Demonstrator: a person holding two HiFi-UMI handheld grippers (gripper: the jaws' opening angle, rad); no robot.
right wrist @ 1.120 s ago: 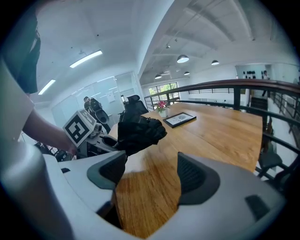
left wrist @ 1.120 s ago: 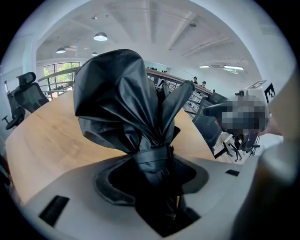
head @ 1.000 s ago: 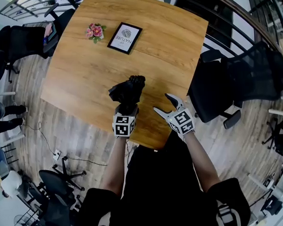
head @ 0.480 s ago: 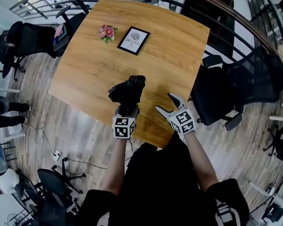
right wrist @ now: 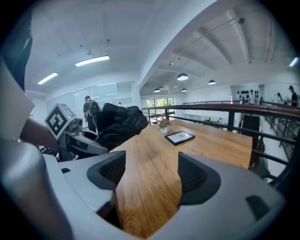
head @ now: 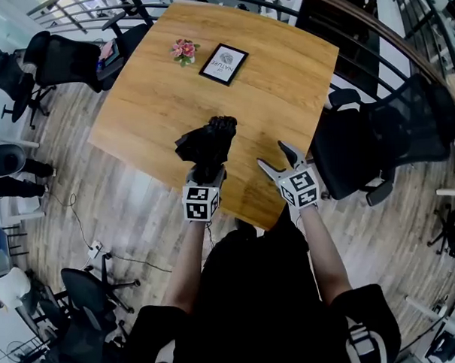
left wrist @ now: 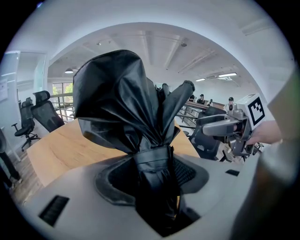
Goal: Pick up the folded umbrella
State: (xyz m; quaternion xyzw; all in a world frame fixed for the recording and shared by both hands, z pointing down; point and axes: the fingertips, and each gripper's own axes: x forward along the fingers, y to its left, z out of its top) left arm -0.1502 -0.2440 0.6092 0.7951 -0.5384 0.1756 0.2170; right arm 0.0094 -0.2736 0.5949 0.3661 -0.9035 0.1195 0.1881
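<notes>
- black folded umbrella (left wrist: 140, 117) of glossy, crumpled fabric stands up out of the left hand-held gripper (head: 205, 174), over the near part of the light-brown wooden table (head: 268, 85); it looks clear of the tabletop.
- the left hand-held gripper's jaws are clamped on the narrow bundled part, just below the band that wraps the fabric tight; the loose canopy billows out above the grip.
- right hand-held gripper (head: 275, 158) hangs just beside it over the table's near edge, jaws apart, with only bare wood between them.
- handling, as a judgement: it should be light, with soft, slack cloth around a stiff core, and the sheen suggests a slippery surface that could slide in the pads.
- the best hold is likely the one it has now, on the strapped section, where the folded ribs and shaft give the pads something firm; a grip on the puffed canopy would squash and shift.
- the top-heavy fabric may flop or sway if the hand-held gripper tilts sharply.
- well apart at the table's far side lie a black-framed picture (head: 224, 63) and a small pink flower bunch (head: 183, 50).
</notes>
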